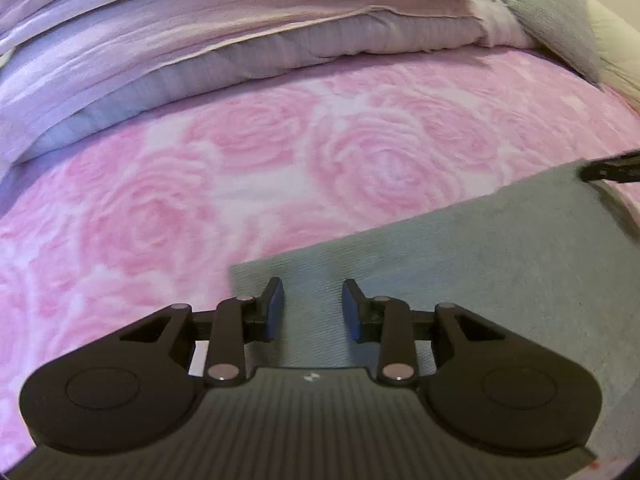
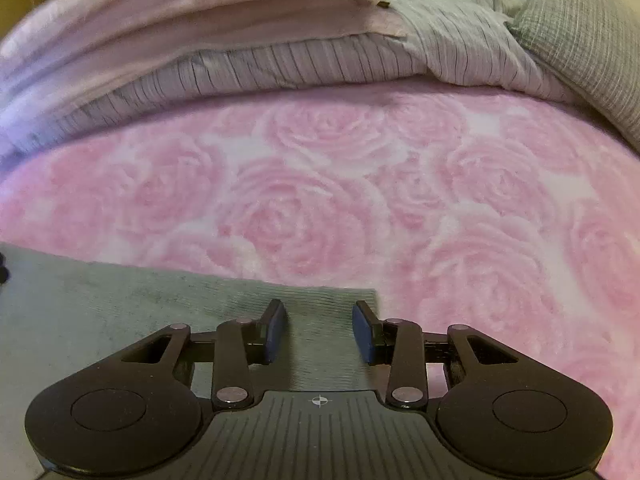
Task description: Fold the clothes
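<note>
Nearest each lens sits a black two-finger gripper with blue pads. The left gripper (image 1: pixel 313 306) is spread apart with nothing between its fingers, hovering over the near-left corner of a flat grey-green ribbed knit garment (image 1: pixel 480 260). The right gripper (image 2: pixel 320 328) is likewise released and empty, poised over the garment's far-right corner, whose edge ends just beyond its right finger.

The garment lies smooth on a bed covered by a pink fleece blanket with a rose pattern (image 2: pixel 320 200); whether either gripper's pads touch the cloth cannot be told. In the left view the dark tip of the right gripper shows at the garment's far corner.

The step in hand looks like taking both corners of one edge to make a fold. Doing it well likely means lowering each pair of fingers so one pad slides under the corner, pinching only the knit and not the fleece beneath, then lifting both at equal height so the edge stays straight.

Farther off, a stack of folded pale pink and striped grey bedding (image 2: pixel 240 48) lies along the blanket's far side, beside a grey-green waffle-textured cushion (image 2: pixel 580 28).
</note>
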The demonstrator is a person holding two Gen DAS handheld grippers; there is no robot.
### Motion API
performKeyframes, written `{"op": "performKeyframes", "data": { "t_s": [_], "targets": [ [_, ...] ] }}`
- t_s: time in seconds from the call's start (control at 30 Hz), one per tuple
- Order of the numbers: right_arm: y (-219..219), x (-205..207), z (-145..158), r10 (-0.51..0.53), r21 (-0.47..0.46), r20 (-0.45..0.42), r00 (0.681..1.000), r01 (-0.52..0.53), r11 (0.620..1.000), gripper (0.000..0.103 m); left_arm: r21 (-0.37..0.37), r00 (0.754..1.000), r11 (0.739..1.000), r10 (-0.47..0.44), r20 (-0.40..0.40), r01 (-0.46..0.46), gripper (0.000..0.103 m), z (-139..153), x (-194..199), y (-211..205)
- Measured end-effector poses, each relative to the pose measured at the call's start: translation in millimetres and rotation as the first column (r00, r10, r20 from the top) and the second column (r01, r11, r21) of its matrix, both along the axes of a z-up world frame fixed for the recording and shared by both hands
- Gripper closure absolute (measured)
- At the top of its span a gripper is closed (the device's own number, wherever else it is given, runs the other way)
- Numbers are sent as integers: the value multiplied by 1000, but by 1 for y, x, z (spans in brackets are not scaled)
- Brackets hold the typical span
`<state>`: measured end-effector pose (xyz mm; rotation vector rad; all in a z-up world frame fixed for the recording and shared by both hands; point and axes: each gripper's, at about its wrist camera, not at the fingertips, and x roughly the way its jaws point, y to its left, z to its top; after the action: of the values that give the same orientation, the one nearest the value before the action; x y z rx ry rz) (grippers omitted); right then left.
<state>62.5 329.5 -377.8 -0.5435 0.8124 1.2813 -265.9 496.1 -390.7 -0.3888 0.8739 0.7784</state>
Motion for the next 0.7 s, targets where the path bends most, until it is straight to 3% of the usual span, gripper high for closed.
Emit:
{"op": "performKeyframes", "data": {
  "t_s": [0.03, 0.1, 0.2, 0.3, 0.4, 0.5, 0.53, 0.57, 0.63, 0.7],
  "targets": [
    [-4, 10, 2, -33, -30, 4, 999, 33, 999, 68, -2, 1000, 1000, 18, 0, -18, 78, 4, -7, 3],
    [-12, 29, 7, -75, -42, -52, 996, 73, 996, 68, -34, 998, 997, 66, 11, -65, 74, 11, -25, 14],
    [-25, 64, 8, -117, -40, -262, 958, 111, 993, 60, -171, 981, 976, 154, 115, -133, 65, 13, -51, 36],
    [-25, 82, 2, -167, -33, -374, 913, 167, 985, 54, -329, 953, 937, 200, 229, -118, 63, 5, -58, 56],
    [-16, 87, -8, -166, -15, -443, 881, 177, 984, 54, -366, 953, 926, 187, 237, -91, 64, -8, -47, 64],
    [-7, 86, -15, -137, 25, -469, 873, 168, 986, 55, -349, 951, 934, 173, 258, -75, 61, -13, -39, 64],
    [-4, 82, -14, -125, 32, -460, 879, 157, 987, 72, -339, 952, 938, 166, 258, -72, 63, -12, -38, 62],
    [0, 80, -14, -109, 38, -448, 887, 140, 989, 84, -323, 955, 944, 156, 252, -69, 71, -12, -38, 60],
    [3, 75, -11, -96, 30, -426, 899, 120, 992, 95, -289, 963, 955, 139, 232, -68, 91, -10, -40, 55],
    [0, 67, -2, -75, 49, -378, 923, 100, 994, 96, -280, 958, 958, 134, 255, -60, 97, -5, -45, 52]
  ]
}}
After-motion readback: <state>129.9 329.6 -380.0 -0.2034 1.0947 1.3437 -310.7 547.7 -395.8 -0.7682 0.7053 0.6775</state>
